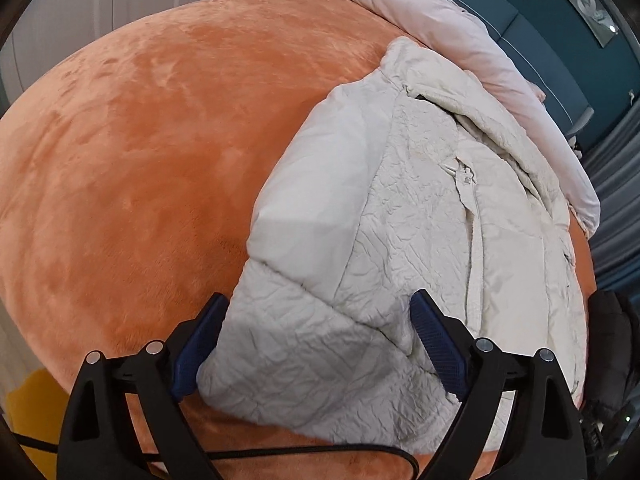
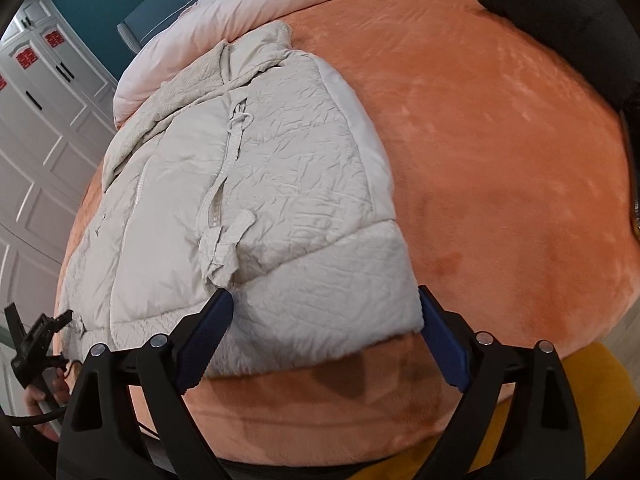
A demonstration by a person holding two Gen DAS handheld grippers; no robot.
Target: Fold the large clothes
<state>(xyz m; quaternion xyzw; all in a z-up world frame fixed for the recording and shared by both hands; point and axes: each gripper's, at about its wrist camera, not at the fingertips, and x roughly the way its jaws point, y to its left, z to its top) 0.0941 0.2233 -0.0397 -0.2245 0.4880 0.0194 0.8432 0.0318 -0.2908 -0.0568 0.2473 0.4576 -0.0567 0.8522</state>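
Note:
A cream quilted puffer jacket (image 1: 420,216) lies zipped, front up, on an orange plush blanket (image 1: 140,152), its sleeves folded in. My left gripper (image 1: 320,312) is open, its blue pads on either side of the jacket's lower left corner, above the fabric. In the right wrist view the jacket (image 2: 256,184) lies the same way, hood at the far end. My right gripper (image 2: 326,308) is open, its pads straddling the jacket's lower right corner. The left gripper (image 2: 36,340) shows at the far left in a hand.
A pale pink duvet (image 1: 460,36) is bunched along the far edge of the bed. A dark garment (image 2: 568,20) lies at the bed's far right corner. White wardrobe doors (image 2: 36,128) stand to the left. A black cable (image 1: 280,450) runs below the jacket's hem. A yellow surface (image 2: 540,420) lies below the blanket's edge.

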